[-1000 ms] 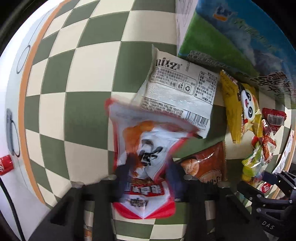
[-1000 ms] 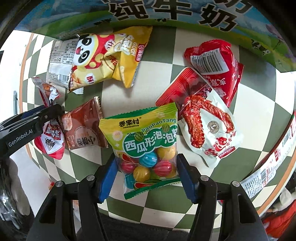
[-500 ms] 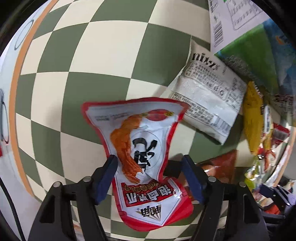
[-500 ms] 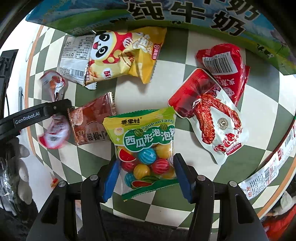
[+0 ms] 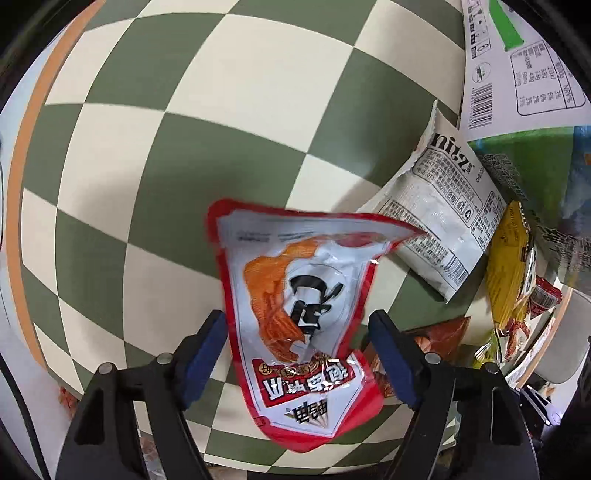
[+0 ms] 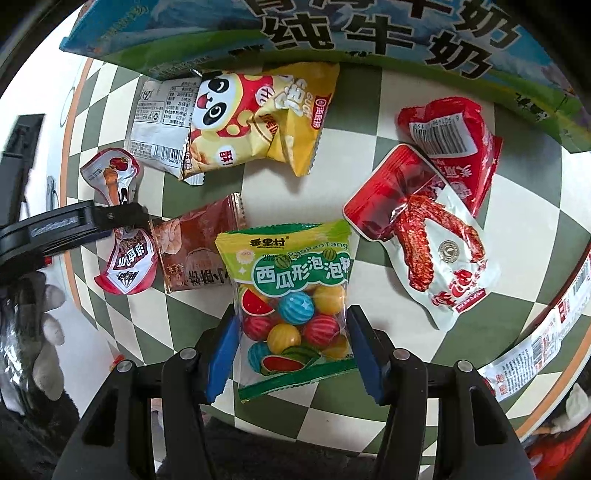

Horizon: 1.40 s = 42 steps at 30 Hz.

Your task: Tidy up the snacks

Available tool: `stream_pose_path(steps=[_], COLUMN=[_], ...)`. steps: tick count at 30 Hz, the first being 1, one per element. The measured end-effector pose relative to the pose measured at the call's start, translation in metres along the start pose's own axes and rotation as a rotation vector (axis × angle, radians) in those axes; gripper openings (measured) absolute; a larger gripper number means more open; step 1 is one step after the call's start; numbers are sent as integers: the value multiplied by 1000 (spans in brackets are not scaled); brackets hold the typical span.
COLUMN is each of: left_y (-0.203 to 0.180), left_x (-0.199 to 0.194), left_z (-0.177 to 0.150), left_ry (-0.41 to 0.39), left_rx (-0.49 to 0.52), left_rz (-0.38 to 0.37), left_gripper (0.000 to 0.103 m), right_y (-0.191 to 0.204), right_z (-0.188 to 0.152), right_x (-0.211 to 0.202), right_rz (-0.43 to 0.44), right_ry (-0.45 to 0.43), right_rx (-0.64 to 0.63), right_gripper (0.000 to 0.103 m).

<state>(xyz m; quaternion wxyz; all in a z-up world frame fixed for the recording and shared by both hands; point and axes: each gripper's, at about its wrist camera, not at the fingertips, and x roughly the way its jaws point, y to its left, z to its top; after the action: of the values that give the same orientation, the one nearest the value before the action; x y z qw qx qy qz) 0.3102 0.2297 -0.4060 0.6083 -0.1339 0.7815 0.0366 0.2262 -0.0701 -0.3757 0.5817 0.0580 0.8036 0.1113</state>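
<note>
A red-and-white snack pouch (image 5: 295, 295) lies on the checkered cloth (image 5: 221, 110) between the jaws of my left gripper (image 5: 299, 354). Those jaws are opening, and their blue pads stand clear of the pouch on both sides. In the right wrist view the same pouch (image 6: 125, 258) shows at far left under the left gripper's dark finger (image 6: 110, 218). My right gripper (image 6: 293, 350) has its pads against both edges of a green-topped bag of watermelon gum balls (image 6: 291, 295).
A brown packet (image 6: 199, 247), a yellow panda bag (image 6: 258, 122) and a white wrapper (image 6: 155, 122) lie left of centre. Two red pouches (image 6: 417, 229) (image 6: 450, 129) lie at right. A milk carton box (image 6: 369, 33) walls the far side. A gloved hand (image 6: 44, 332) shows lower left.
The left jaws spread and let go of the red-and-white pouch, which now rests on the cloth. The right jaws drew in against the gum bag.
</note>
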Motion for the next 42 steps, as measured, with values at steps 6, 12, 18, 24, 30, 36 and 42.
stream_pose_path(steps=[6,12,18,24,30,36,42], left_y=[-23,-40,-61,-58,-47,-44,-49], left_x=[3,-2,-21,-15,-28,-50,-60], left_z=[1,-15,-42,-49,-63,-80,-86], left_ry=[-19,-56,-76,-103,-146,-175,-187], left_rx=[47,81,116,96,63,60,64], left_rz=[110,136,142,150,116,87,75], left_gripper=[69,51,27,23,9,5,4], right_y=[3,3,3,1,2,2,4], right_z=[-1,-4,-5,-5,-6,-8,-10], right_x=[4,2,0,-5,-11,-12,-18], right_rz=[-9,-7,-1,10,12,20,28], right_ry=[3,-10,-16,-26,-39,-46,-60], right_rx=[-13,-5,-3,3,0,5,-4], right_gripper=[59,59,59,58,58,58,58])
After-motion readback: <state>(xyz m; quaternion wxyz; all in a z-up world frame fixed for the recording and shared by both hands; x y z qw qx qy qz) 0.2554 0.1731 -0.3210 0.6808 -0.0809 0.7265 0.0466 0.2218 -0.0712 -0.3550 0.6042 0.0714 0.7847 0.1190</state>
